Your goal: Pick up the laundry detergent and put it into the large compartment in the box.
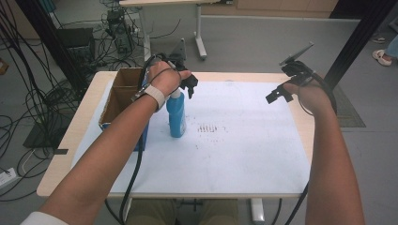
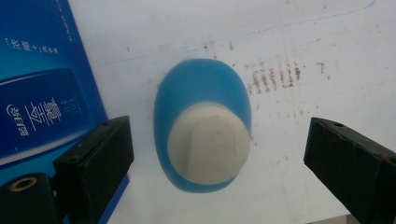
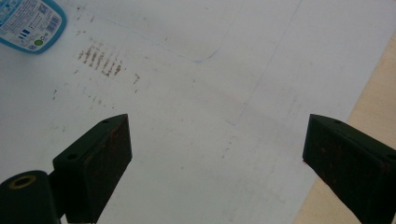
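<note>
High view: the blue bottle (image 1: 176, 115) stands upright on the white sheet (image 1: 234, 140) covering the tabletop (image 1: 70, 136), just right of the open cardboard box (image 1: 123, 96). The left tongs (image 1: 190, 86) hover right over its cap, and there lies the risk: a tall, narrow bottle this close to the box could tip if a jaw clips the cap on the way up or down, and a knock leftward would send it against the box wall. The right tongs (image 1: 277, 96) hang well apart at the far right, over bare sheet, holding nothing.

Left gripper view: looking straight down on the bottle (image 2: 201, 126), its pale cap (image 2: 208, 148) sits between the two black jaws with clear gaps on both sides. The left tongs (image 2: 217, 161) are spread wide, released, pads touching nothing. The blue printed side of the box (image 2: 42, 79) sits just beside the left jaw, so a sideways drift could catch it.

Right gripper view: the right tongs (image 3: 217, 158) are released too, jaws wide over the empty sheet (image 3: 210, 93), with the bottle's label end (image 3: 30, 23) away in the corner and the tabletop's wooden edge (image 3: 373, 93) off to the side.
</note>
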Demonstrator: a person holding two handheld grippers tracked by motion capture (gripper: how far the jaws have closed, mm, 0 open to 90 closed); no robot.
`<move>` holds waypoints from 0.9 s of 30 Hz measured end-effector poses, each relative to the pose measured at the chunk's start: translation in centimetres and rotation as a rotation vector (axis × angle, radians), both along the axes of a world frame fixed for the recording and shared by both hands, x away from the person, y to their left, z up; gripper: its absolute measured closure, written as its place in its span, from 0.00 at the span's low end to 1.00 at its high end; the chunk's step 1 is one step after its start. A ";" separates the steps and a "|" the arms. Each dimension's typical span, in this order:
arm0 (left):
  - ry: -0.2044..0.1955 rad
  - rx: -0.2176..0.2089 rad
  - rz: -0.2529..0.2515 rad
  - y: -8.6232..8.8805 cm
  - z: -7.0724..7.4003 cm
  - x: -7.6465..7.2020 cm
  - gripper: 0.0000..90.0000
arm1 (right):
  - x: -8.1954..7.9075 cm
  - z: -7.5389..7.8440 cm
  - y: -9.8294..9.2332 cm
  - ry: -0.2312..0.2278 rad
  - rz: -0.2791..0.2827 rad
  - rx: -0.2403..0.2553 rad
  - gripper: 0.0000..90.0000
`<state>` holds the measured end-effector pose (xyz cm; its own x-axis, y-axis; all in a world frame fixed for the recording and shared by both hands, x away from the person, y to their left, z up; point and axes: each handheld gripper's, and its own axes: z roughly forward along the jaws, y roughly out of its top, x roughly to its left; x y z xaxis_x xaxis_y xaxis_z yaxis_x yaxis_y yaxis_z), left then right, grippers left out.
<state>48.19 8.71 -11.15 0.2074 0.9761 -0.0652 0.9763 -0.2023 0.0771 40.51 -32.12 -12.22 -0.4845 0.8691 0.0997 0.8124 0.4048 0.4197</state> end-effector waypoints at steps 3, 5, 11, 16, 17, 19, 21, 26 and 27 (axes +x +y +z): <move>-0.003 0.001 -0.001 0.0 -0.5 -0.1 0.08 | 0.0 -0.1 0.0 0.002 0.001 0.000 0.09; -0.002 -0.004 0.002 0.1 -0.9 -0.1 0.07 | 0.0 -0.2 0.1 0.003 0.000 0.001 0.09; 0.014 -0.007 -0.009 0.3 -2.0 0.1 0.06 | 0.1 -0.5 0.2 0.007 0.004 0.004 0.09; 0.016 0.000 0.005 0.4 -2.7 0.2 0.06 | 0.2 -0.7 0.3 0.010 0.005 0.005 0.09; 0.016 0.001 0.005 0.4 -2.9 0.2 0.07 | 0.2 -0.6 0.3 0.010 0.006 0.005 0.09; 0.018 0.001 0.012 0.4 -3.0 0.2 0.08 | 0.2 -0.6 0.3 0.009 0.005 0.005 0.09; 0.022 0.007 0.011 0.3 -3.3 0.3 0.08 | 0.2 -0.6 0.3 0.007 0.004 0.005 0.09; 0.025 0.006 0.009 0.2 -3.7 0.4 0.10 | 0.2 -0.7 0.3 0.010 0.005 0.005 0.09; 0.026 0.005 0.009 0.2 -3.8 0.4 0.10 | 0.2 -0.7 0.3 0.011 0.005 0.005 0.09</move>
